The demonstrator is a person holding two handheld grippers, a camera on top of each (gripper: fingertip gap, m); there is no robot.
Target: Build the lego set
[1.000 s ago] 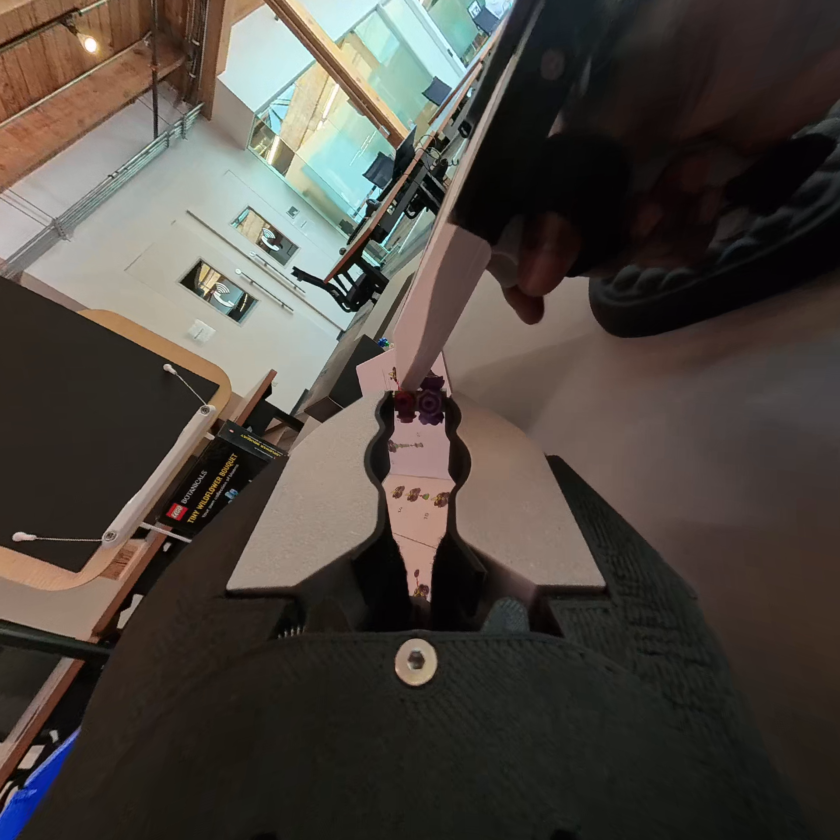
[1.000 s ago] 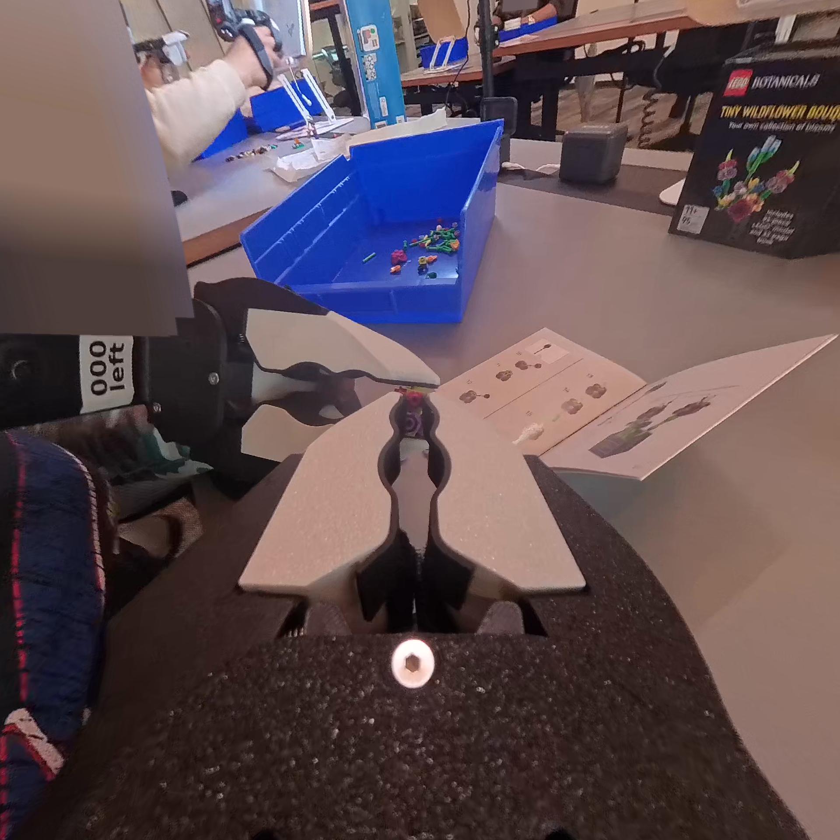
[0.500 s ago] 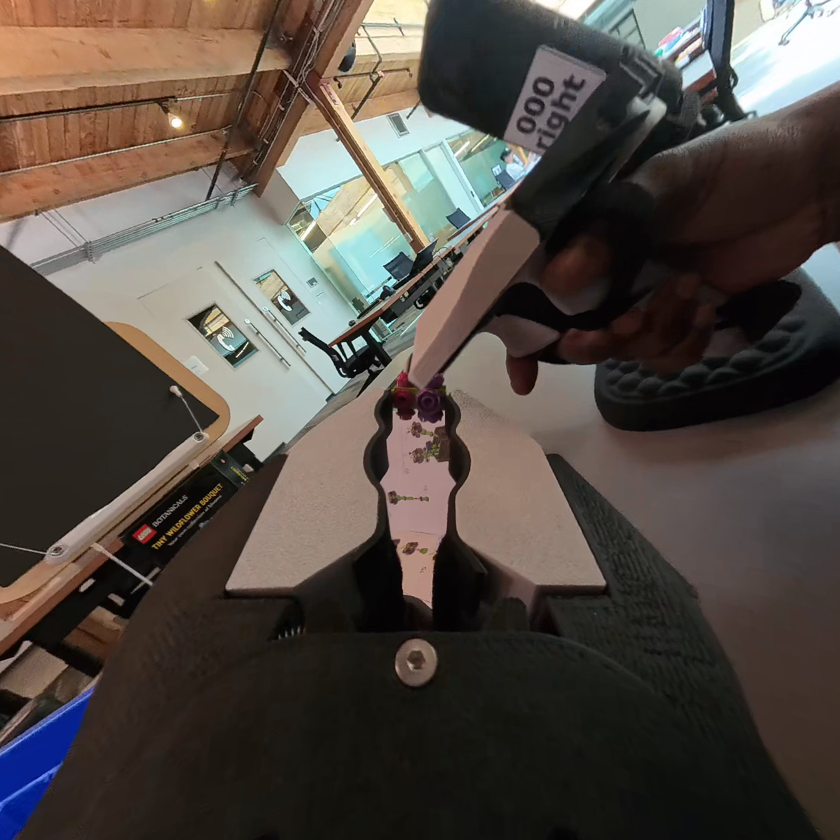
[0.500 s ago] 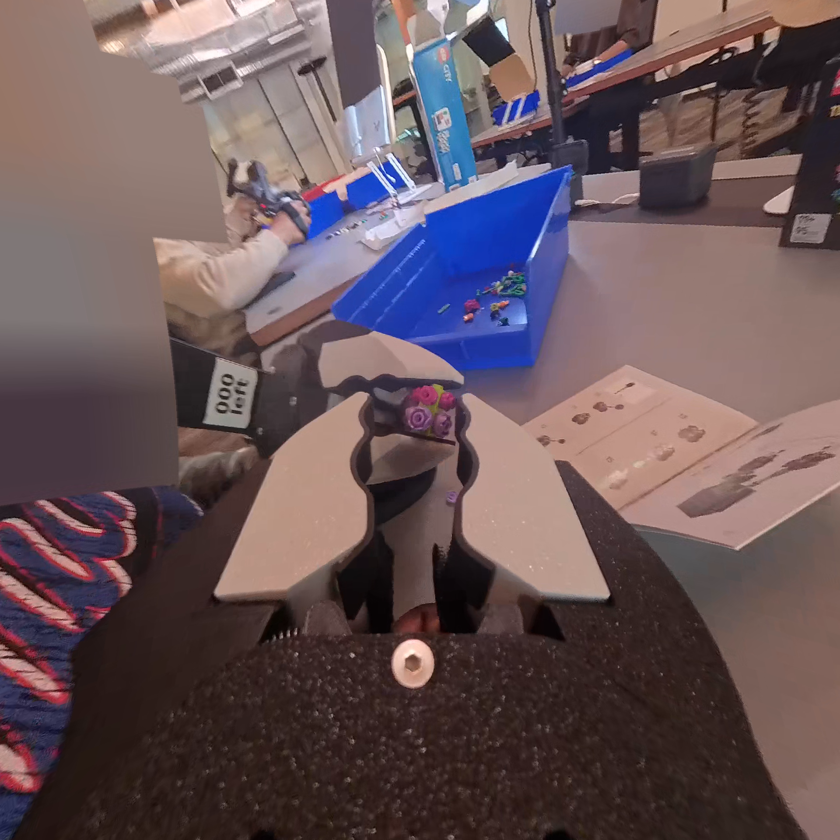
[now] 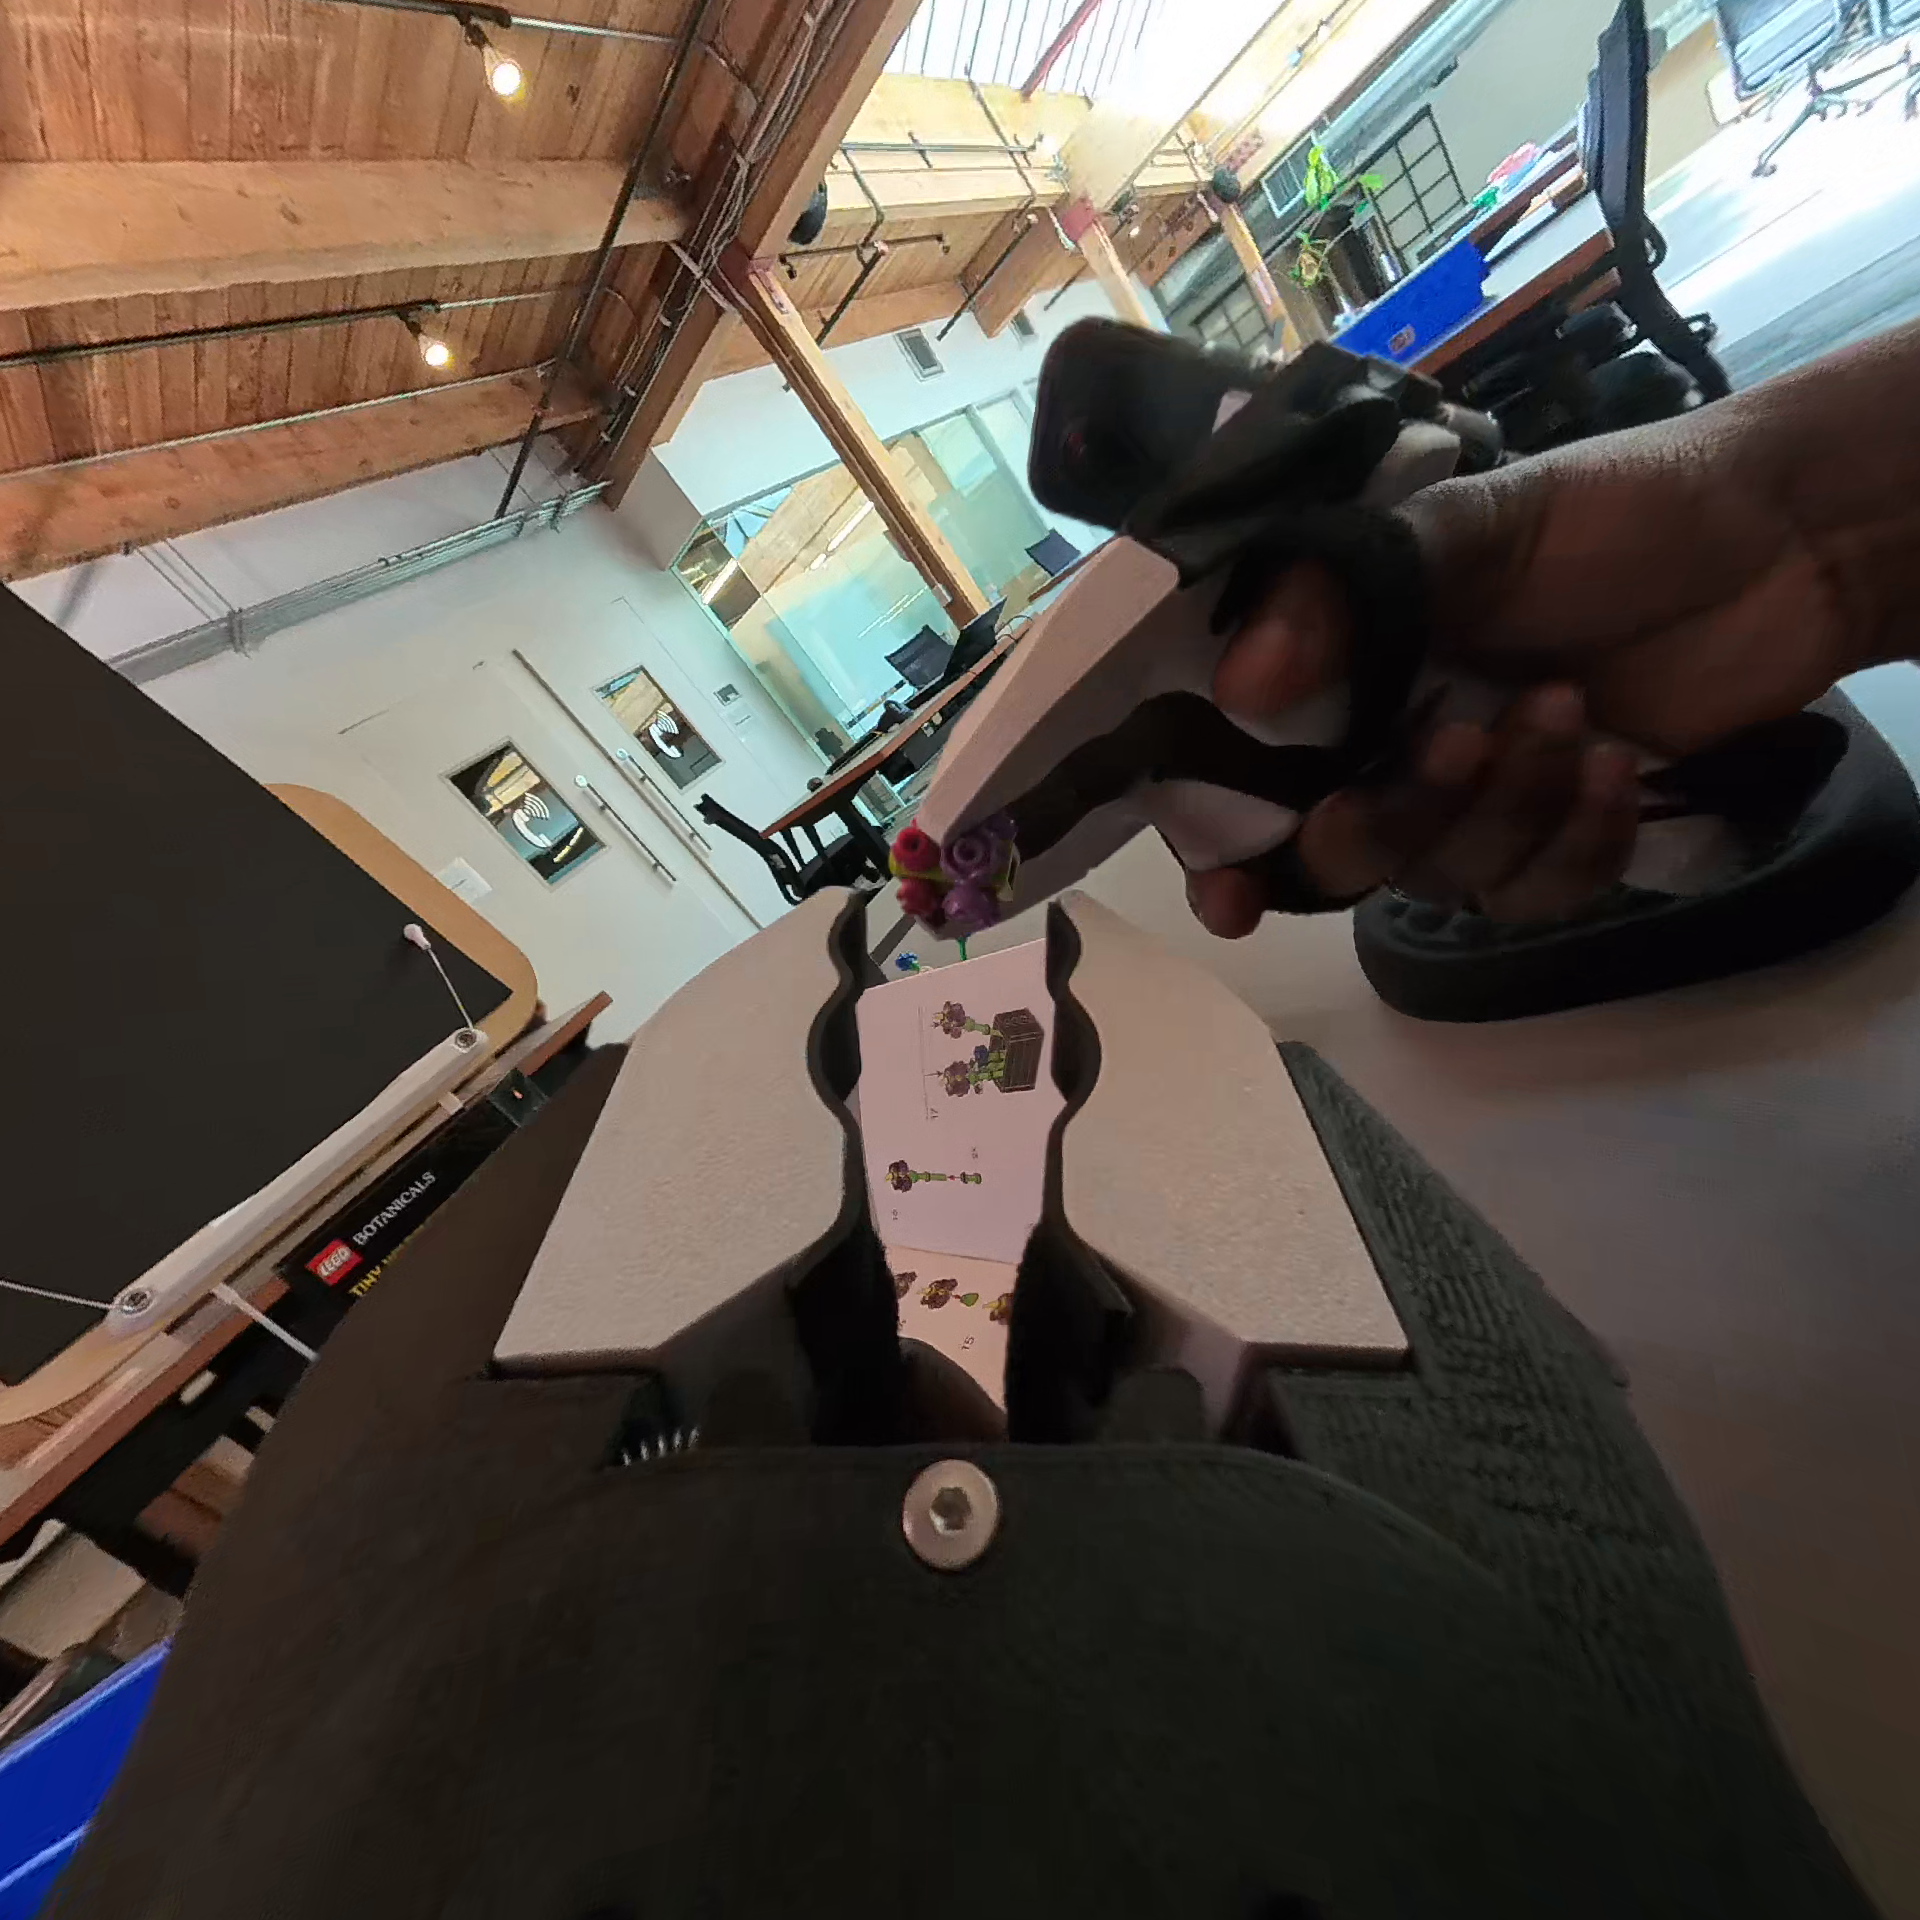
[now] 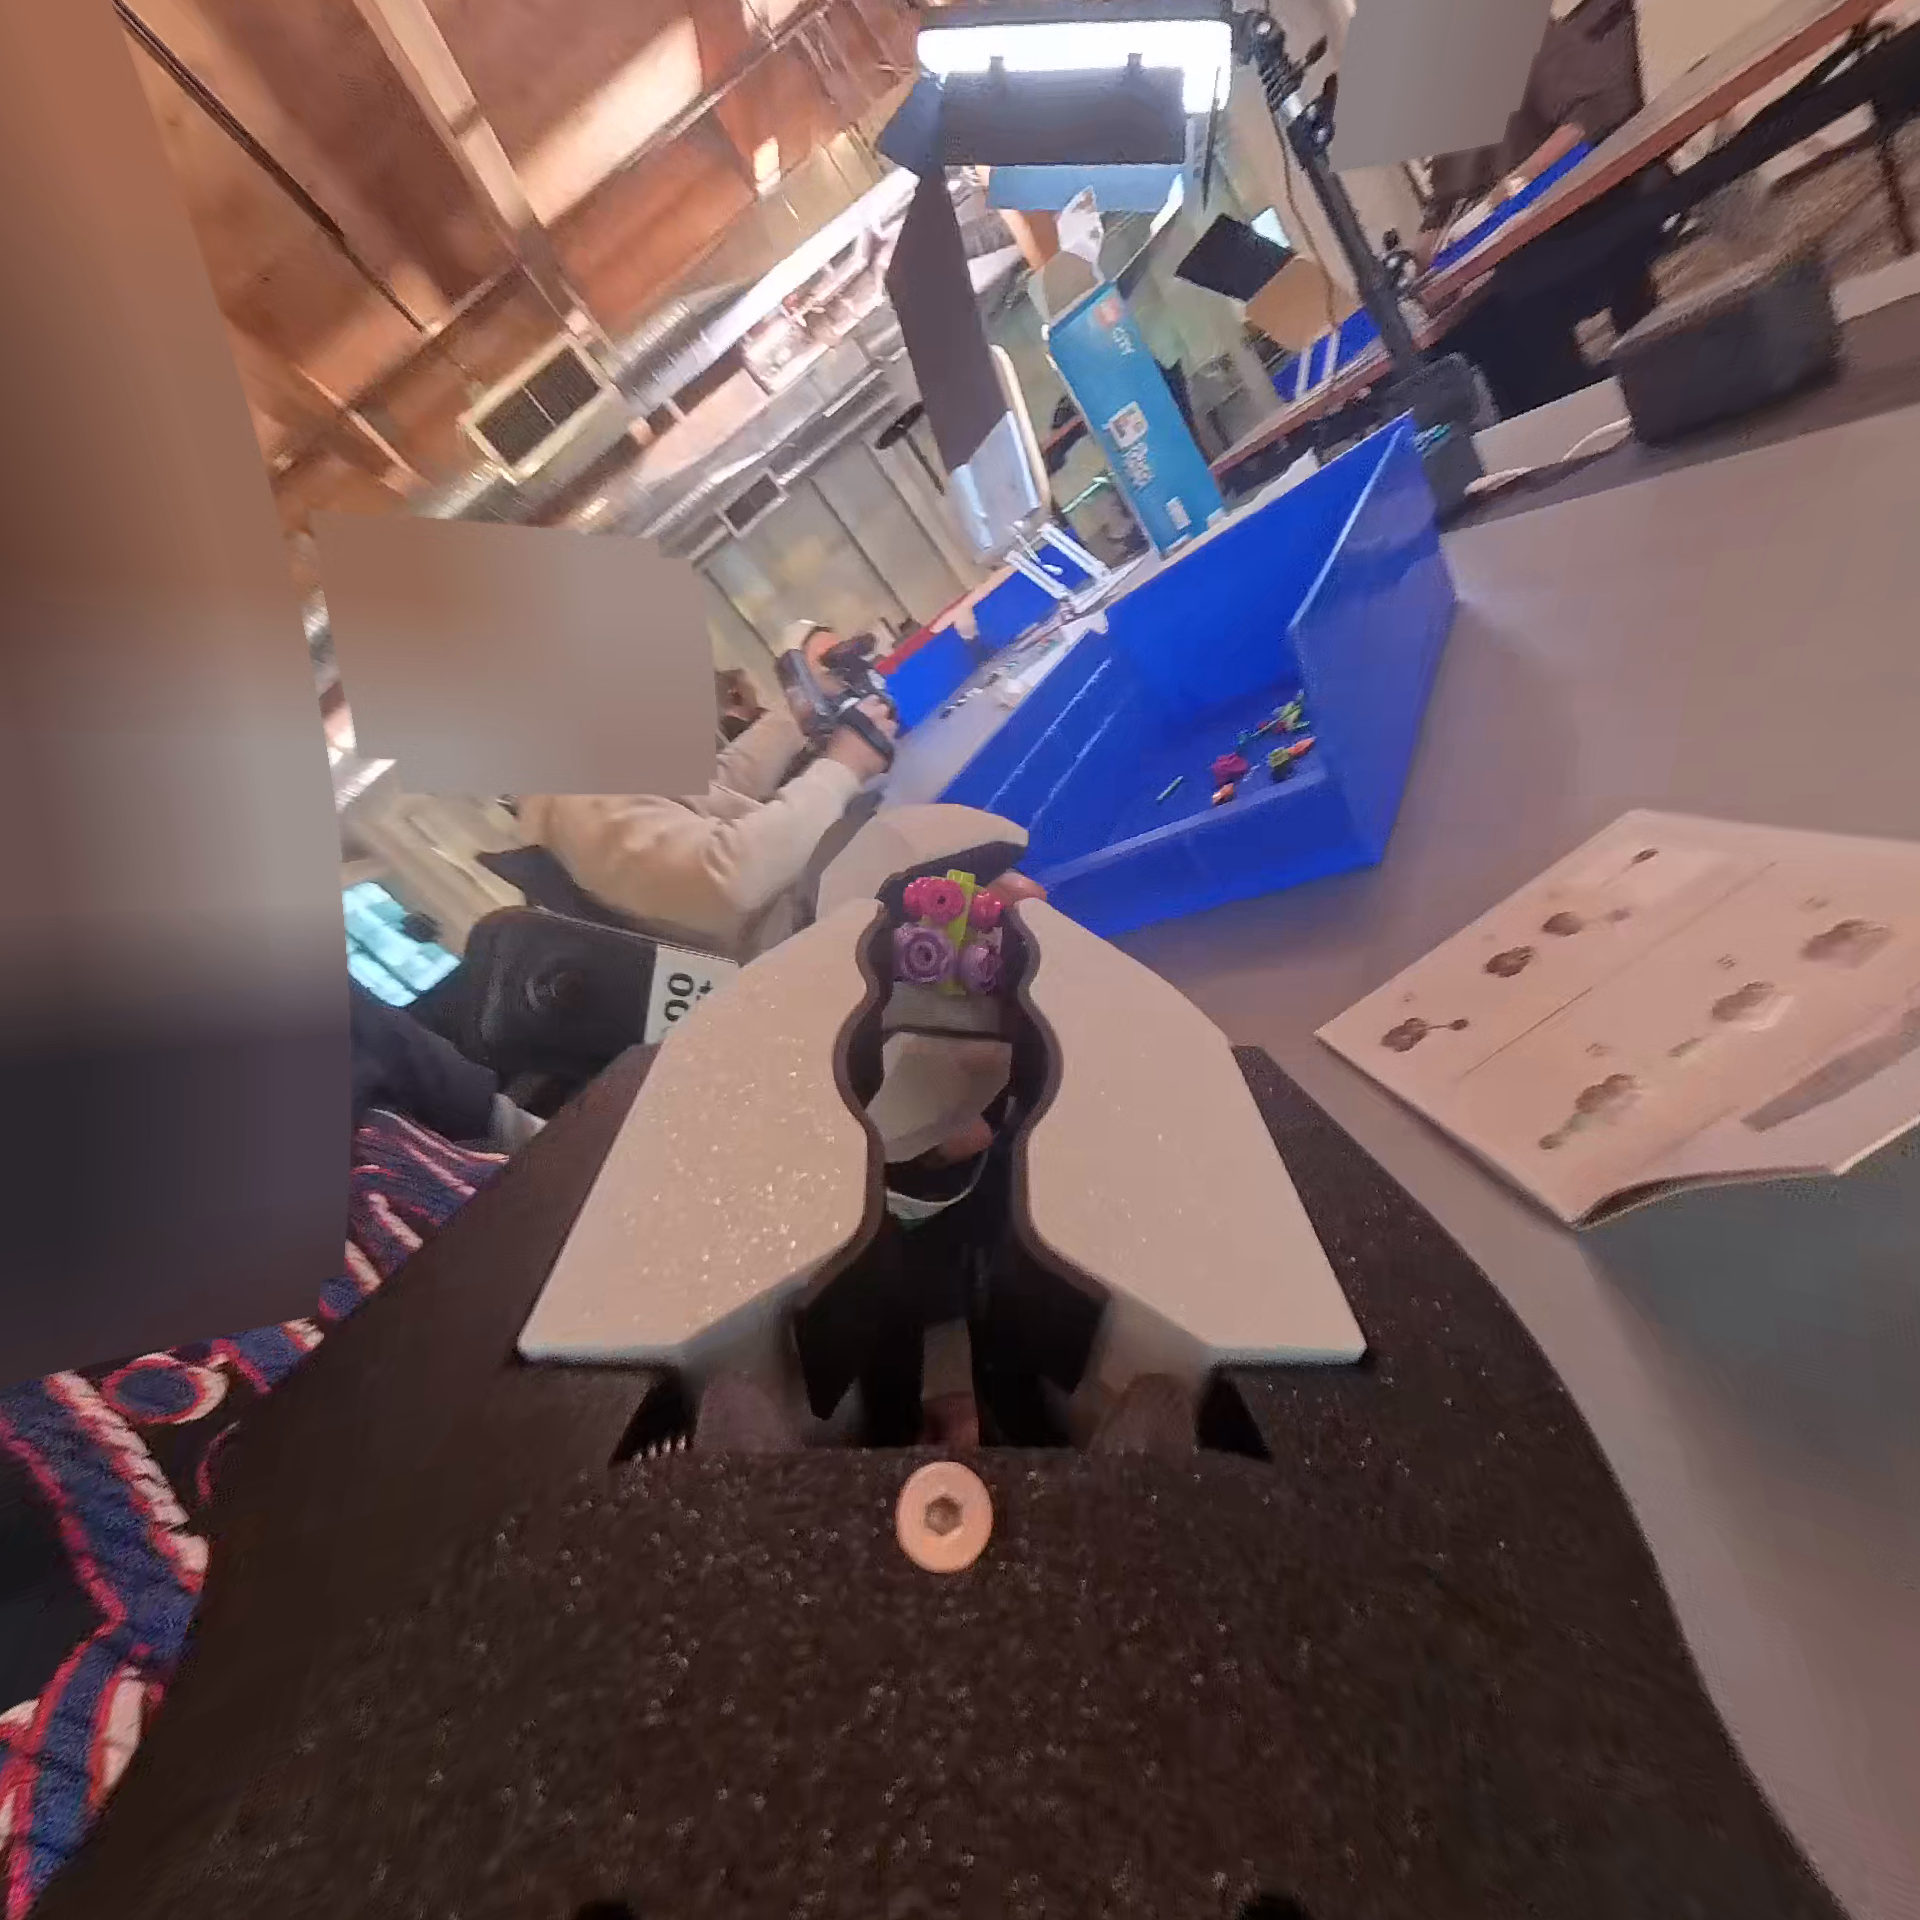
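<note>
A small lego flower cluster (image 5: 954,881), with purple and magenta blooms on lime green, is pinched between the tips of my right gripper (image 5: 971,868). In the right wrist view the cluster (image 6: 948,935) sits between that gripper's (image 6: 948,920) fingertips. My left gripper (image 5: 951,920) is open and empty, its tips just below and on either side of the cluster. Its fingers (image 6: 935,836) show behind the cluster in the right wrist view. The open instruction booklet (image 5: 966,1091) lies on the grey table beneath both grippers.
A blue bin (image 6: 1361,582) with several loose lego pieces (image 6: 1262,753) stands beyond the booklet (image 6: 1662,997). The black lego box (image 5: 384,1236) is at the left. A black padded rest (image 5: 1662,935) lies under the person's hand. Another person (image 6: 707,842) works at the neighbouring table. Less than 4 cm separates the two grippers' tips.
The flower cluster has passed from my left gripper to my right. The right gripper closed on it, the left opened, and both have lifted and tilted upward.
</note>
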